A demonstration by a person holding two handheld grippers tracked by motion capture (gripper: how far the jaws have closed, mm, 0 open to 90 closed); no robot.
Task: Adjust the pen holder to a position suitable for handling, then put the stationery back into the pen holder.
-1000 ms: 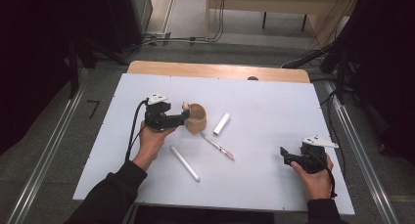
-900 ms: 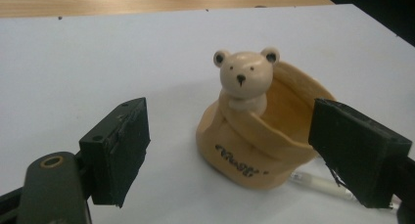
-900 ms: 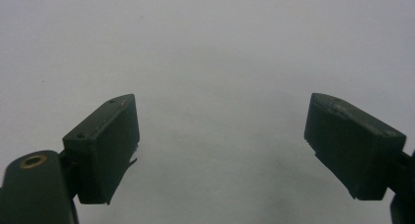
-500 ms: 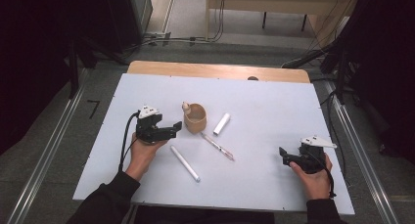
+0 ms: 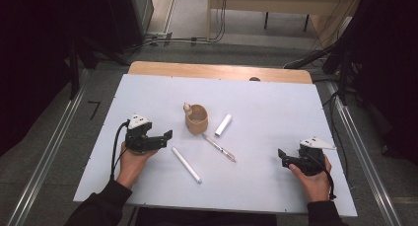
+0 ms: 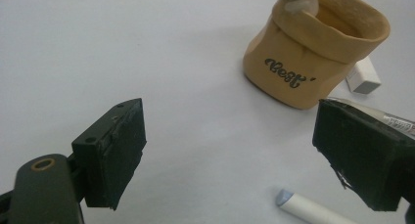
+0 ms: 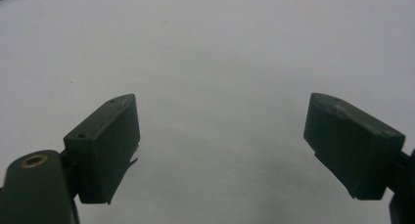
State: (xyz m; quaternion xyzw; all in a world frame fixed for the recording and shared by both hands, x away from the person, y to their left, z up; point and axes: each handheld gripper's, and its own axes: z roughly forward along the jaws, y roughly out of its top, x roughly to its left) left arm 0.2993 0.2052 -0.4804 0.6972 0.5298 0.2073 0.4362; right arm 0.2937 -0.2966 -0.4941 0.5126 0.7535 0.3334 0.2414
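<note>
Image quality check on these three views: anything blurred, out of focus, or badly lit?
High view: table evenly lit, surroundings very dark, image a bit soft. Left gripper view: both near jaws soft-edged, the tan cup with its "Best" lettering fairly sharp, faint shadow at its base. Right gripper view: jaws slightly blurred, tabletop beyond featureless grey and dimmer than in the left gripper view, no glare.

Both grippers point(image 5: 168, 135) point(image 5: 281, 154) agape, empty

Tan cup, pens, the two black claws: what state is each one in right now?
Tan bag-shaped cup: upright, open-topped.
Long white pen: lying flat.
Short white capped stick: lying flat.
Thin clear pen: lying flat.
Left gripper: open, empty.
Right gripper: open, empty.
</note>
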